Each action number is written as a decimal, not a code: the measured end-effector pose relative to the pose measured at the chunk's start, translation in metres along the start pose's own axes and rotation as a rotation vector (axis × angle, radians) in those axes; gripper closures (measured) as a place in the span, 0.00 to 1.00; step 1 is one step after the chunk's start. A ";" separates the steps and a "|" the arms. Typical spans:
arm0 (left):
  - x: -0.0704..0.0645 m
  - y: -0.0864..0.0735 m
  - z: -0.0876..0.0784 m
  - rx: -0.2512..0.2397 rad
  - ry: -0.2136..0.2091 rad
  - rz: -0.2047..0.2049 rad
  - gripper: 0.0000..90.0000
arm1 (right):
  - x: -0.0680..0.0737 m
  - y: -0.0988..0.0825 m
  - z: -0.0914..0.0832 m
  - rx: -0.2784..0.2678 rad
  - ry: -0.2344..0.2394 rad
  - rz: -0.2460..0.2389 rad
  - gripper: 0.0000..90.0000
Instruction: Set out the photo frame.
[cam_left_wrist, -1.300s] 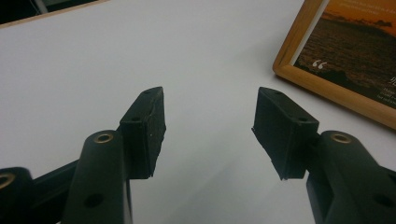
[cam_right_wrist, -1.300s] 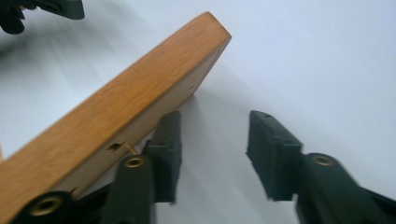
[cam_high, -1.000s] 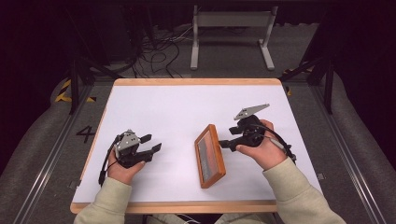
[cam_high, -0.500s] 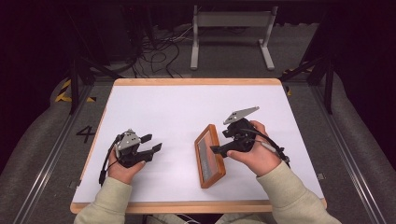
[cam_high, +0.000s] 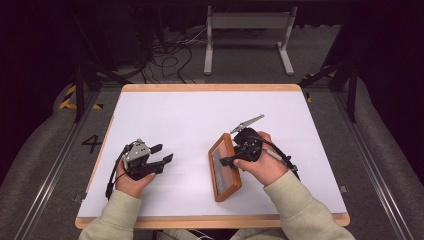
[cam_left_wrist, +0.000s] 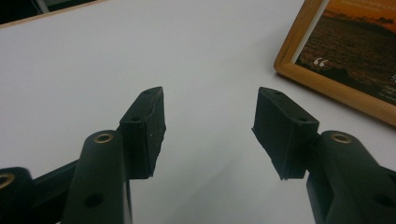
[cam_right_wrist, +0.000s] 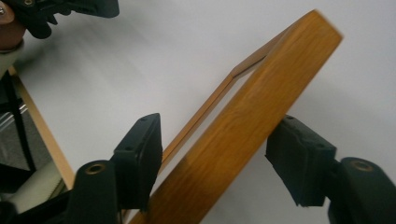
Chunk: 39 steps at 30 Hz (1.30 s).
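Tabletop (cam_high: 190, 120) under you is white with a wooden edge, and on it lies a wood-framed picture (cam_high: 225, 167), right of centre and towards the near edge, its long side running near to far. In the left tool view the frame's corner shows at the upper right, with a dark sunset print inside the wooden border.

Your right tool (cam_high: 231, 159) reaches over the frame's right long side from your right hand (cam_high: 260, 162). In the right tool view its two black jaws stand apart on either side of the frame's thick wooden edge, which runs up between them at a slant. The left jaw is close against the wood; the right one stands just beside it, and whether it touches you cannot tell. The jaws have not closed on the frame.

Your left tool (cam_high: 161, 154) sits well apart from the frame, at the near left of the tabletop, held in your left hand (cam_high: 131, 177). Its jaws are spread wide with only bare white surface between them, holding nothing.
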<state>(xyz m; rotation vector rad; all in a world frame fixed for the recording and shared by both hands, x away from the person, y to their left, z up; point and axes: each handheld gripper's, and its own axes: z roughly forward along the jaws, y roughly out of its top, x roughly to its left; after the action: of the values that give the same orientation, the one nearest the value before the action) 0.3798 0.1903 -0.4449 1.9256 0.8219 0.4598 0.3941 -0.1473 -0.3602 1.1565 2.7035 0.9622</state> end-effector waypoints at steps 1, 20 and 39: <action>0.000 0.000 0.000 0.001 0.000 0.003 0.49 | 0.000 0.000 0.001 0.008 0.003 0.005 0.43; -0.003 -0.001 0.003 0.015 -0.002 0.017 0.48 | 0.004 0.001 0.021 0.125 0.003 0.113 0.59; -0.003 -0.001 0.004 0.016 -0.004 0.018 0.48 | 0.011 0.009 0.017 0.154 -0.019 0.226 0.77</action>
<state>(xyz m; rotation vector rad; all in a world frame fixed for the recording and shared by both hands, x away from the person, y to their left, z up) 0.3796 0.1860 -0.4475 1.9492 0.8086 0.4615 0.3965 -0.1262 -0.3669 1.5178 2.7164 0.7698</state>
